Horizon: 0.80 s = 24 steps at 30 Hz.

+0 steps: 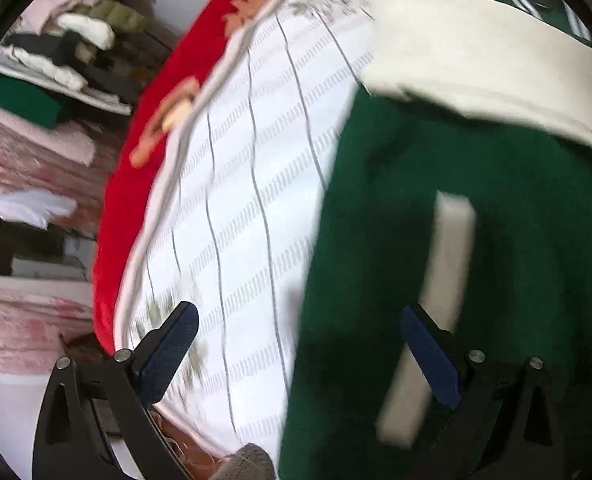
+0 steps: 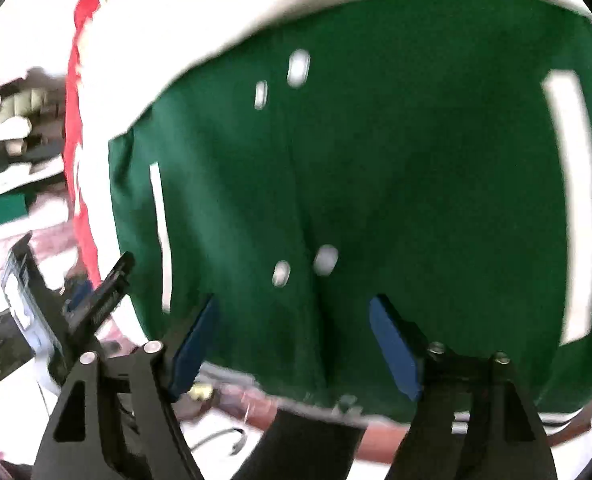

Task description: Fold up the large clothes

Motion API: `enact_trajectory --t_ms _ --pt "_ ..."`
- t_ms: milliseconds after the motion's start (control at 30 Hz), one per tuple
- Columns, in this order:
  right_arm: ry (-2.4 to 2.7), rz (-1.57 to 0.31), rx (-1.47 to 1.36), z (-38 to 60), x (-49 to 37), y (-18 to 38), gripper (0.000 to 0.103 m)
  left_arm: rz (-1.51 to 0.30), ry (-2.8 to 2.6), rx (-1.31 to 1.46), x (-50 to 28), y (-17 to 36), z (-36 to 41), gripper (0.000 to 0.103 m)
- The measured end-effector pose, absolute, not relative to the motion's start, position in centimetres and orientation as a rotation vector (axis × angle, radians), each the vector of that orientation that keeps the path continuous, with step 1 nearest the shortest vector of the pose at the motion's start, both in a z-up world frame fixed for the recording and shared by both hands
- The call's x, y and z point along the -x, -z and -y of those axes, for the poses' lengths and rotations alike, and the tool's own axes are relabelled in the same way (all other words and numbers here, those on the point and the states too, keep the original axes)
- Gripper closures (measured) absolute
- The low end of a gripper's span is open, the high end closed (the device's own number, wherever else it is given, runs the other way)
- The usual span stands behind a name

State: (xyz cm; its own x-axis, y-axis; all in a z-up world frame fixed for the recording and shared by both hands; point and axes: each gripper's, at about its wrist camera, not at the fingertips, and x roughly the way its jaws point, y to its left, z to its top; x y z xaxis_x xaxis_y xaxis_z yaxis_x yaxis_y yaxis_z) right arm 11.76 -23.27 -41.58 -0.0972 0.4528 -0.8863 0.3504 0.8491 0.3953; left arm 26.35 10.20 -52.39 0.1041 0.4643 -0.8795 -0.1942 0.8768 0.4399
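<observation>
A large dark green jacket [image 1: 476,280] with cream sleeves [image 1: 476,56] and a cream pocket strip [image 1: 448,264] lies on a white striped bed sheet [image 1: 247,200]. My left gripper [image 1: 298,354] is open and empty, above the jacket's left edge. In the right wrist view the green jacket [image 2: 396,160] fills the frame, with white snap buttons [image 2: 326,260] and cream pocket strips [image 2: 572,200]. My right gripper [image 2: 293,346] is open and empty, just above the jacket's hem. Both views are motion-blurred.
A red blanket [image 1: 151,152] with peach bows edges the sheet. Shelves of folded clothes [image 1: 63,48] stand at the left. Pink bedding [image 1: 23,152] lies below them. The left gripper's body [image 2: 95,304] shows in the right wrist view.
</observation>
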Motion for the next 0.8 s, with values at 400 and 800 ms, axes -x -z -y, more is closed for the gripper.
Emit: enact_trajectory --t_ms 400,800 --pt "0.095 -1.487 -0.712 38.7 -11.0 41.2 0.024 -1.341 -0.624 -0.283 -36.8 57.8 -14.0 0.000" --pt "0.139 -1.146 -1.029 52.0 -5.6 34.8 0.024 -1.271 -0.452 -0.232 -33.1 50.0 -8.2 0.000"
